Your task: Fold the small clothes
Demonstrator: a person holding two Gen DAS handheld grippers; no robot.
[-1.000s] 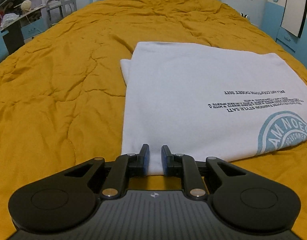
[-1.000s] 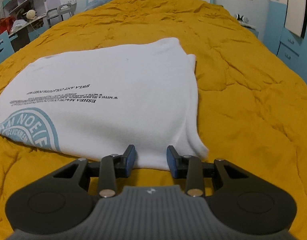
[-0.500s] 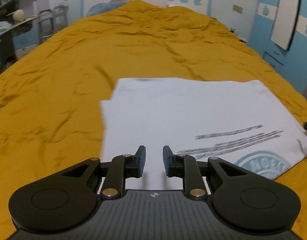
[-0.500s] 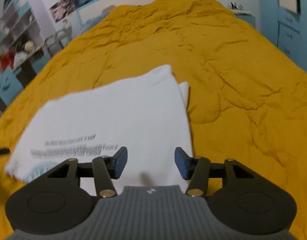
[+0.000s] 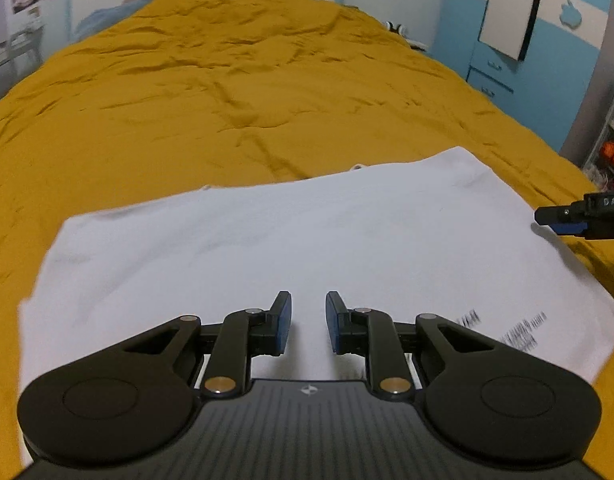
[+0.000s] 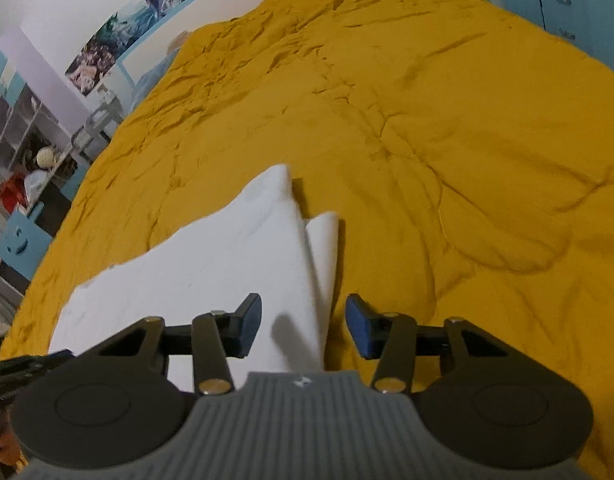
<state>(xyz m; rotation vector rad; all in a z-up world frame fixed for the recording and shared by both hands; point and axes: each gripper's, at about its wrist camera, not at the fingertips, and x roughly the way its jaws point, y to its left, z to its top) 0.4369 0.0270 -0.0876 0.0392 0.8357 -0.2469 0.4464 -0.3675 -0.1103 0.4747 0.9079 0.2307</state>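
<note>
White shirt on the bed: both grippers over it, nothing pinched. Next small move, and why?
Probably lower the right gripper onto the shirt's right edge and pinch. Its jaws, which have just been closing a little, straddle that edge with nothing pressed between them. The left gripper also hangs open over flat cloth on the yellow quilt.

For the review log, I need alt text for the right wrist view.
The right gripper, jaws open, hovers over the edge of a folded white T-shirt lying on a wrinkled mustard-yellow bedspread. Shelves and posters line the wall at left.
</note>
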